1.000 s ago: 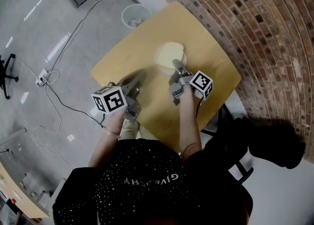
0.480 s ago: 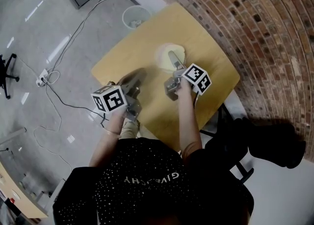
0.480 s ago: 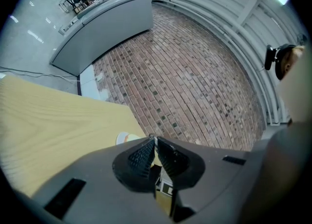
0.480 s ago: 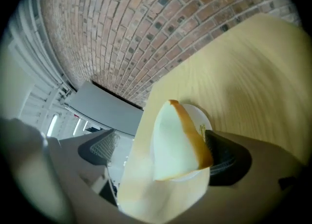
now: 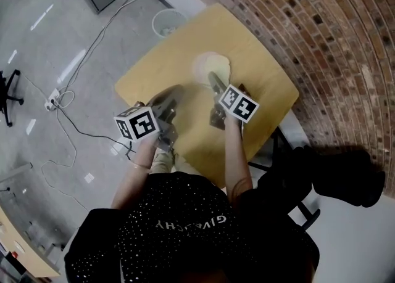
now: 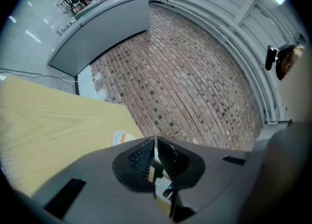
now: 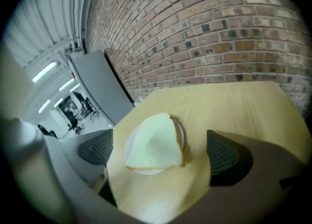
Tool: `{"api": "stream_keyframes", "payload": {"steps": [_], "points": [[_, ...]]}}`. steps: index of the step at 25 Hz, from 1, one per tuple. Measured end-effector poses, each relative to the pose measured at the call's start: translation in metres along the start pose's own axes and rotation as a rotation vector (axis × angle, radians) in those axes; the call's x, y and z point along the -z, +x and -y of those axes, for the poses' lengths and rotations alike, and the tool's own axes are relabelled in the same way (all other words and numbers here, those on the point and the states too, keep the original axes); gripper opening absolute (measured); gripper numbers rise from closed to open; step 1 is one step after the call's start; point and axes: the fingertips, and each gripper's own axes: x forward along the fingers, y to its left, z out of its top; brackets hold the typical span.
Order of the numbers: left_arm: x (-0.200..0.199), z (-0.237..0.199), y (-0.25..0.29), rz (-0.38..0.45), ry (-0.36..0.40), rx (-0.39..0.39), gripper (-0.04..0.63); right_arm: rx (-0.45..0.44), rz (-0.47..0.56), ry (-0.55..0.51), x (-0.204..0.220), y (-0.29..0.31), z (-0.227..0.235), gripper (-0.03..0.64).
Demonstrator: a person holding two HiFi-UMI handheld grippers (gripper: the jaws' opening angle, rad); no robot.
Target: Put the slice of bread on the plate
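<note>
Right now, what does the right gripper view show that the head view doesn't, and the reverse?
Only the right gripper view: the slice of bread lies flat on the white plate, covering most of it. The right gripper has just been opening its jaws. They stand wide apart, with the bread ahead between them, untouched.
Only the head view: the left gripper, held to the plate's left, and the waste bin on the floor.
Both: the wooden table, the brick wall and the plate, partly hidden by the right gripper in the head view.

You see cream bread (image 7: pixel 155 142) on a white plate (image 7: pixel 147 172), light wood-grain table (image 7: pixel 243 111) beneath, red-brown brick wall (image 7: pixel 204 32) beyond.
</note>
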Motion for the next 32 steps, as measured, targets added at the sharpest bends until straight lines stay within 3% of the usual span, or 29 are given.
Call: {"api": "stream_keyframes", "payload": {"steps": [2,5,7,8,10,18,32], "points": [[0.003,0.002,0.0,-0.005,0.001,0.004,0.028,-0.143,0.037,0.14,-0.007,-0.018,-0.009,0.58],[0.008,0.008,0.001,-0.015,0.002,0.013,0.028,-0.577,0.065,0.471,-0.025,-0.063,-0.049,0.547],[0.01,0.013,0.003,-0.02,0.004,0.021,0.028,-0.756,0.143,0.721,-0.043,-0.095,-0.057,0.156],[0.012,0.015,0.004,-0.023,0.004,0.026,0.028,-0.785,0.185,0.804,-0.049,-0.107,-0.054,0.015],[0.016,0.02,0.009,-0.032,0.007,0.037,0.028,-0.797,0.209,0.846,-0.051,-0.122,-0.049,0.015],[0.034,0.046,0.02,-0.072,0.023,0.077,0.028,-0.812,0.227,0.777,-0.056,-0.157,-0.045,0.014],[0.032,0.053,0.02,-0.058,0.044,0.072,0.028,-0.824,0.219,0.73,-0.061,-0.158,-0.047,0.014]]}}
